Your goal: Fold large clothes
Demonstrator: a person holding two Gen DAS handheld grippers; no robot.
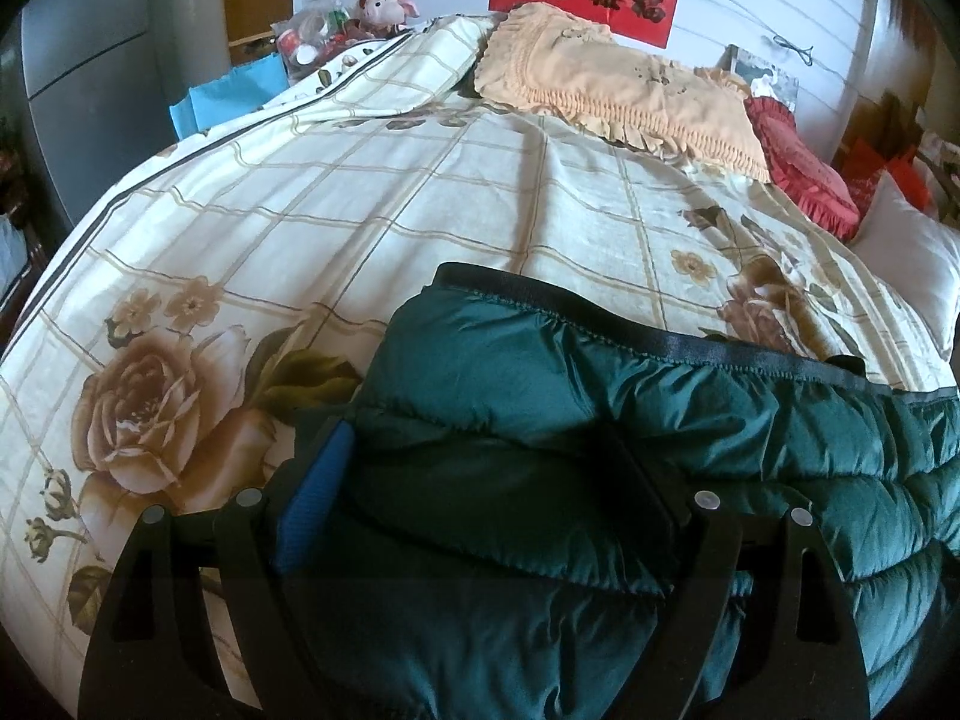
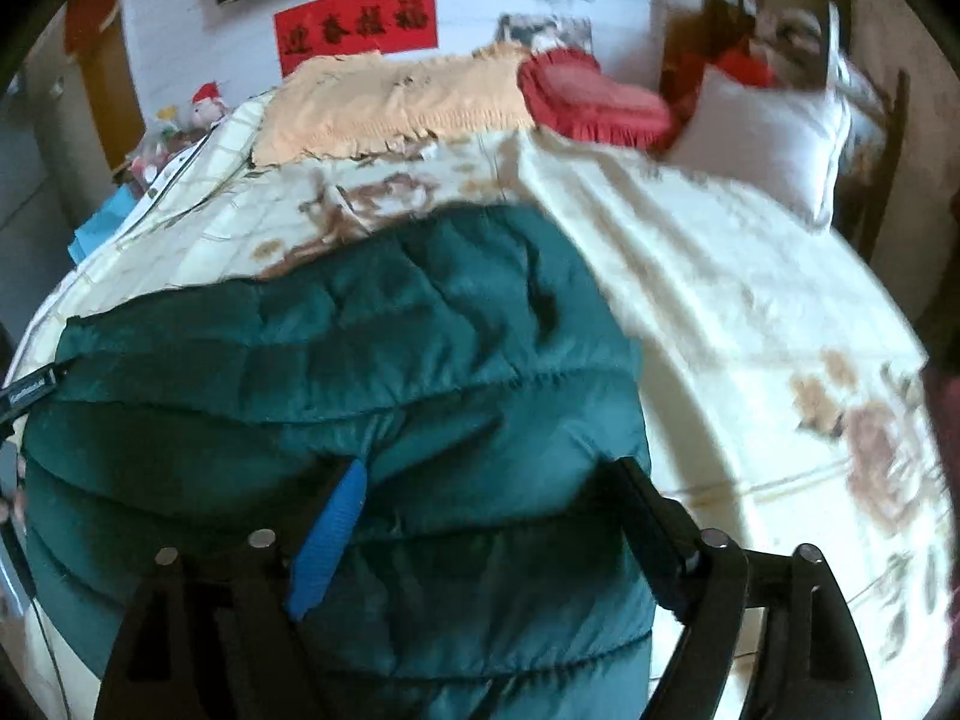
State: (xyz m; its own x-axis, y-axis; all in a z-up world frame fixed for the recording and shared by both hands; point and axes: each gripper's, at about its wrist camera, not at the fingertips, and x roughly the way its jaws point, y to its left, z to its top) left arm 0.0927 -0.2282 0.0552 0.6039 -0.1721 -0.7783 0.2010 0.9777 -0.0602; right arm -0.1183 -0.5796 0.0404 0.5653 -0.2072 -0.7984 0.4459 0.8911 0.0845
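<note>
Jacket of green quilted cloth lies on the bed; left tool and right tool both stand apart over it.

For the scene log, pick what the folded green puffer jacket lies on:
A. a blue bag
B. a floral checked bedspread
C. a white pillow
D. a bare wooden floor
B: the green puffer jacket rests on the cream floral checked bedspread, apart from the white pillow at the bed's head.
</note>
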